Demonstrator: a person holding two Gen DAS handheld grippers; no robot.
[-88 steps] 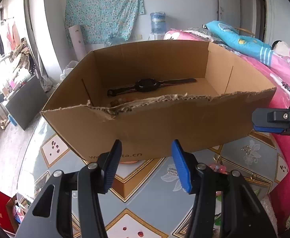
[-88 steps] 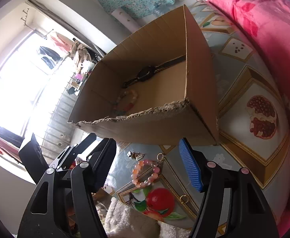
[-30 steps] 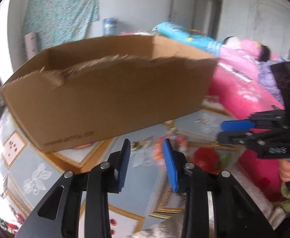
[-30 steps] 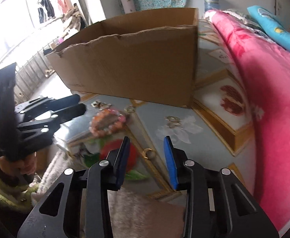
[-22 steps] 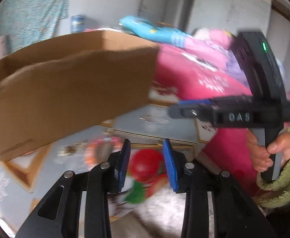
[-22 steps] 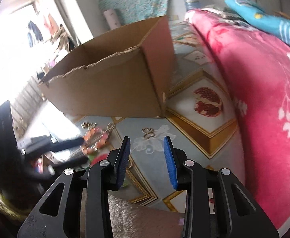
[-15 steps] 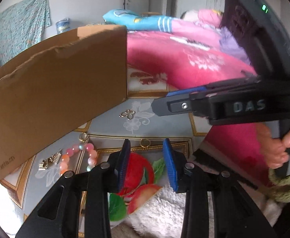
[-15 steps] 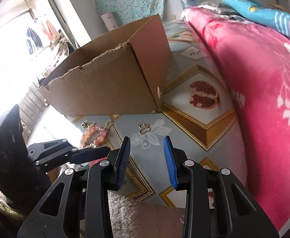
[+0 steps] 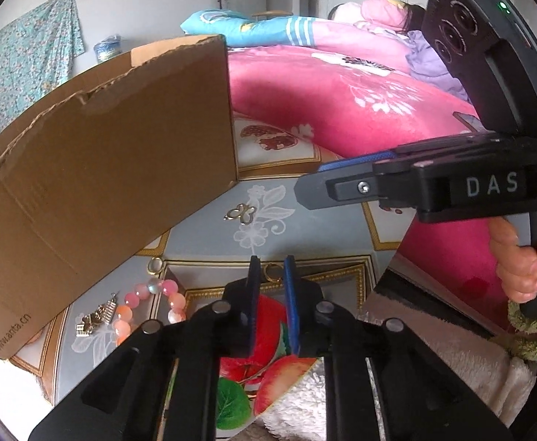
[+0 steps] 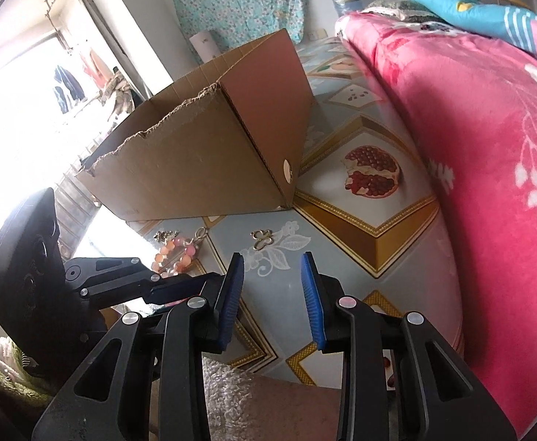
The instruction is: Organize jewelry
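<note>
My left tool (image 9: 270, 268) has just been closing; its jaws stand narrow with nothing between them, a gold ring (image 9: 273, 271) on the desk (image 9: 327, 235) just past the tips. My right tool (image 10: 272, 268) is released, empty, above a butterfly charm (image 10: 263, 239). The bead bracelet (image 9: 151, 305) and a clip (image 9: 97, 318) lie beside the box (image 9: 103, 169)

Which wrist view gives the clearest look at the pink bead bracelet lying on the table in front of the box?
The left wrist view: the pink bead bracelet lies close and sharp beside the cardboard box, with single beads distinct, though the gripper covers its near side. In the right wrist view it is smaller, farther off and partly hidden behind the left gripper.
</note>
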